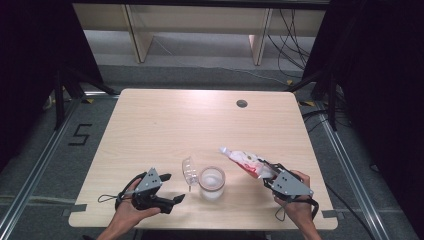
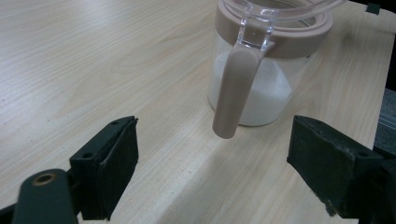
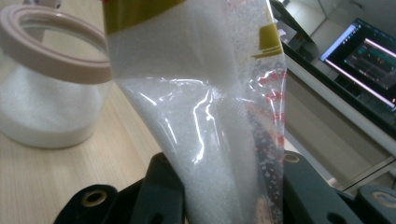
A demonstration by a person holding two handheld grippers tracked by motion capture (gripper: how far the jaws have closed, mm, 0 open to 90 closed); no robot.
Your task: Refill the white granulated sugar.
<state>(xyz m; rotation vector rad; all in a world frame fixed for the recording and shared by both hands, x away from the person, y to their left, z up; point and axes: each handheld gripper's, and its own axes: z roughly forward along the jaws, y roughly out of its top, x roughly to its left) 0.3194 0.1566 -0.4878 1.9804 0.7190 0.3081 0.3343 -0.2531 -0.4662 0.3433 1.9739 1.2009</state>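
Observation:
A clear jar [image 1: 211,183] part full of white grains stands near the table's front edge. Its pinkish rim [image 2: 299,39] carries a hinged clear lid [image 1: 189,171] swung open to the left, and a pinkish latch [image 2: 233,93] hangs down its side. My left gripper [image 1: 172,187] rests left of the jar, open, its jaws wide apart and facing the latch [image 2: 212,172]. My right gripper [image 1: 268,173] is shut on the lower end of a clear plastic bag of white grains [image 1: 246,161], which slants up toward the jar. The bag [image 3: 201,116] rises between the jaws [image 3: 224,196], the jar [image 3: 46,79] just to its left.
The wooden table [image 1: 165,120] has a round cable hole [image 1: 242,103] at the back right. Beyond it stand wooden shelf legs [image 1: 137,40] and floor cables [image 1: 295,35]. A lit monitor [image 3: 369,46] sits off the table's right side.

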